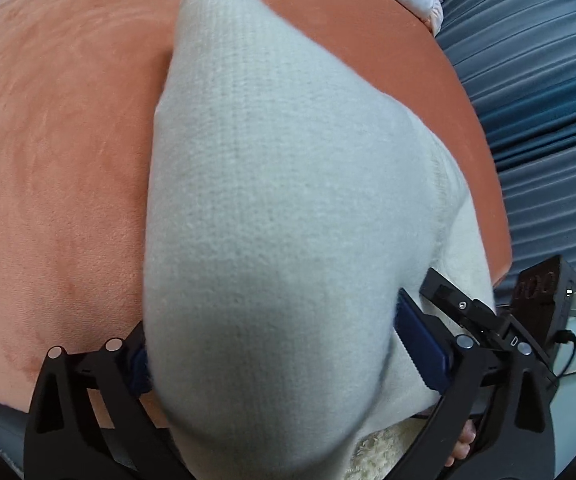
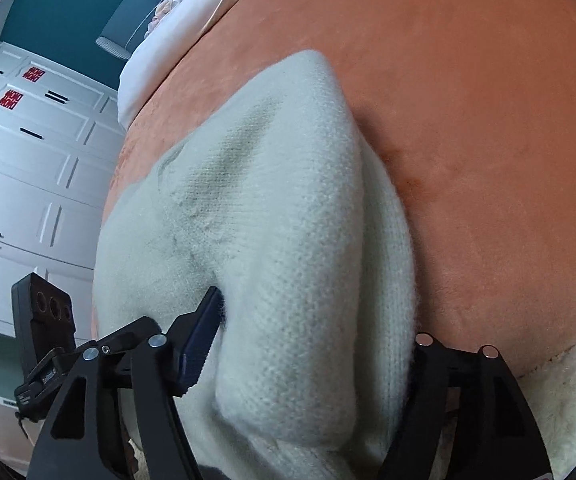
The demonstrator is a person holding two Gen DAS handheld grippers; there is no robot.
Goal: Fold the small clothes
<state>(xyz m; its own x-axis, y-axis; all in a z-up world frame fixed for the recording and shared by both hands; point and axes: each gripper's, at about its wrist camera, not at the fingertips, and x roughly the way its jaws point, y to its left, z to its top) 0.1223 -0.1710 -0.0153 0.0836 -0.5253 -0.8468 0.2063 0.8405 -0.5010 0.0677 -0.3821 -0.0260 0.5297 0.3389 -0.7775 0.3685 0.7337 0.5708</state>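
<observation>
Both tools, left tool [image 1: 272, 356] and right tool [image 2: 308, 344], clamp the white knit [image 1: 280, 184].

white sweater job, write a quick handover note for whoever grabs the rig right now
Left gripper: shut on a thick bunch of the white fuzzy knit sweater.
Right gripper: also shut on the sweater, on another bunched part.
Position: the sweater hangs from both grippers, its far end trailing on the orange plush bedspread.
Done: garment picked up with both grippers.
Left: no neat fold shows yet. Probably lay it flat on the bedspread, fold it, then release. How many layers are pinched cannot be told.
</observation>
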